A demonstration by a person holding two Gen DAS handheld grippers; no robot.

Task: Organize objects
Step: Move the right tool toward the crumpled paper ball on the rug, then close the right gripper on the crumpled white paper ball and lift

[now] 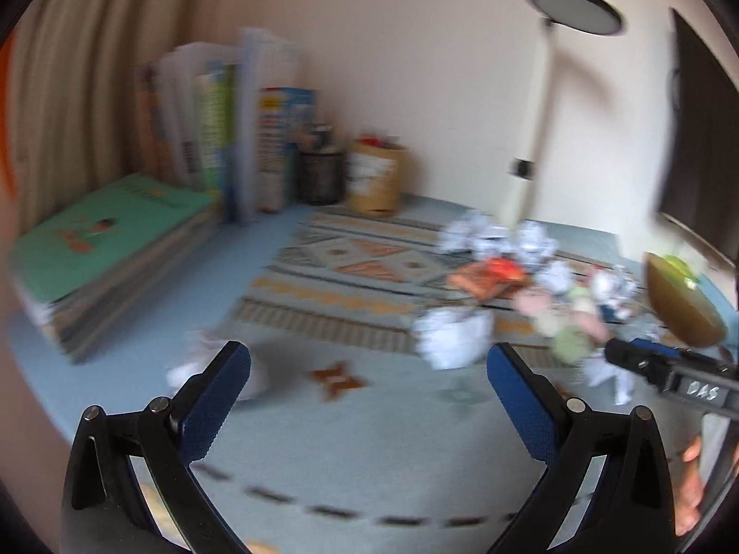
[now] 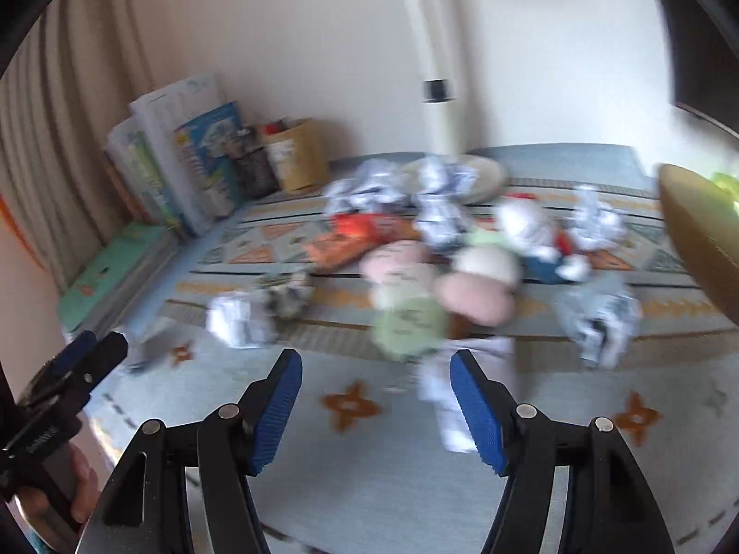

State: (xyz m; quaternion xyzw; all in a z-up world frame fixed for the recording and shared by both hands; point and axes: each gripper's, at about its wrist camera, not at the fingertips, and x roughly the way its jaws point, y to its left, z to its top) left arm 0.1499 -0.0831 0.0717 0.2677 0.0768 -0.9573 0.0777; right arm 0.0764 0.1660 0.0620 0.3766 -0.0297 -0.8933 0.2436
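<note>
Hovering w/ L gripper (image 1: 369, 397) & R gripper (image 2: 376, 397) both released, nothing held, approaching clutter pile (image 2: 439, 267) mid-bench (image 2: 369, 484) — prob. pre-grasp step; next needing pick of one paper wad (image 2: 238, 318).

crumpled paper balls (image 1: 452, 337) on rug (image 1: 351, 277)

2 wrist views, angled down; share paper pile (image 1: 496, 240).
</note>
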